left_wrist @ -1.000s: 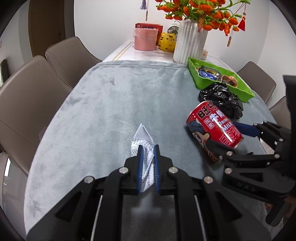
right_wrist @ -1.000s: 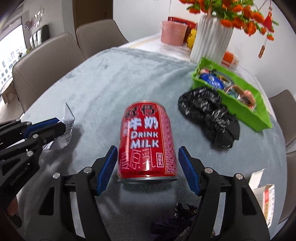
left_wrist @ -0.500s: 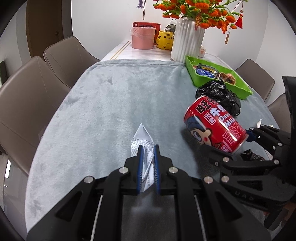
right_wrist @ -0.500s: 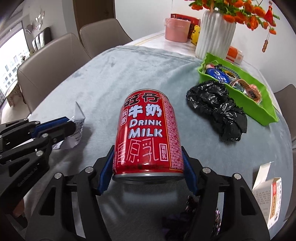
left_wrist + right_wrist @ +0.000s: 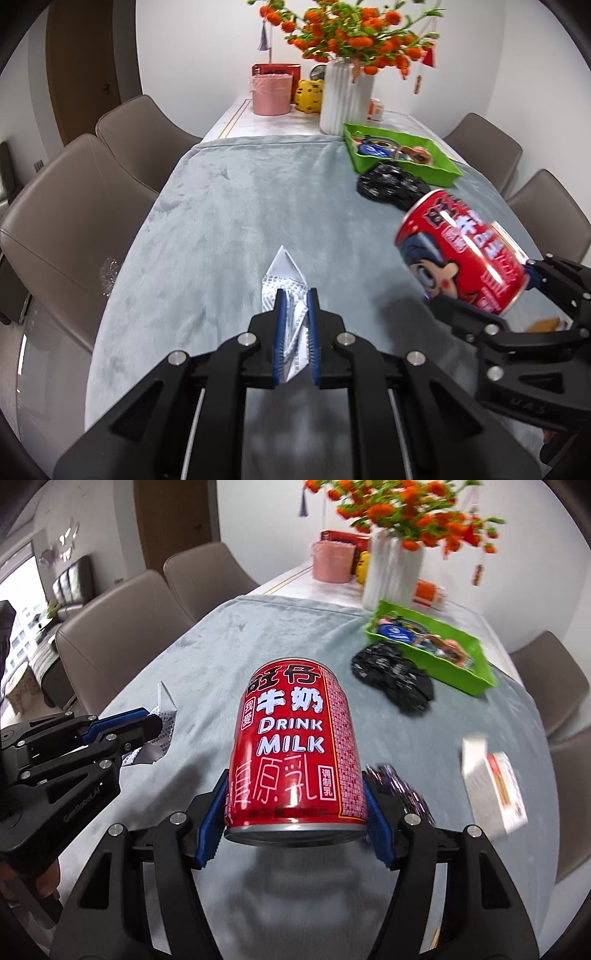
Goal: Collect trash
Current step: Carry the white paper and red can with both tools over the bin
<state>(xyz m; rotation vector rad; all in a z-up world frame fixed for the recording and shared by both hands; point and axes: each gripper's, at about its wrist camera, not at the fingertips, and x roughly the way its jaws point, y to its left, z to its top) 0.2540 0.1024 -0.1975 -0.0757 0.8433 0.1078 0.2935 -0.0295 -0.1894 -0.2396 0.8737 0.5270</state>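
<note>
My left gripper (image 5: 294,295) is shut on a folded white printed paper (image 5: 284,280) and holds it over the grey cloth. It also shows at the left of the right wrist view (image 5: 147,723) with the paper (image 5: 164,716). My right gripper (image 5: 293,794) is shut on a red "Drink Milk" can (image 5: 295,746) and holds it lifted off the table. The can (image 5: 461,251) also shows at the right of the left wrist view.
A crumpled black bag (image 5: 393,675) lies beside a green tray (image 5: 461,675) holding packets. A small carton (image 5: 493,779) and a dark wrapper (image 5: 402,794) lie at the right. A white vase (image 5: 345,99), a pink bin (image 5: 271,94) and brown chairs (image 5: 62,221) surround the table.
My right gripper closed on the can and lifted it off the cloth. My left gripper rose a little, still holding the paper.
</note>
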